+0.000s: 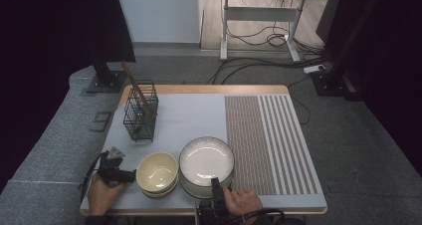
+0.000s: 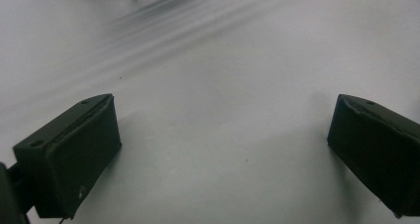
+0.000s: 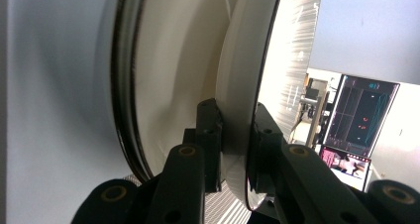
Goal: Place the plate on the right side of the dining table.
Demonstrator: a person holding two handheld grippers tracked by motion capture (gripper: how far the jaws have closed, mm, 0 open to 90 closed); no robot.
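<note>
A white plate with a dark rim lies on top of another plate near the table's front edge. My right gripper reaches in from the front and is shut on the near rim of that top plate. In the right gripper view the plate rim sits between the two pads of my right gripper, and the lower plate is behind it. My left gripper rests left of two stacked cream bowls. Its jaws stand wide apart over the bare white mat.
A black wire basket holding brown chopsticks stands at the back left of the white mat. A brown and white striped mat covers the right side of the table. A desk and cables are on the floor beyond.
</note>
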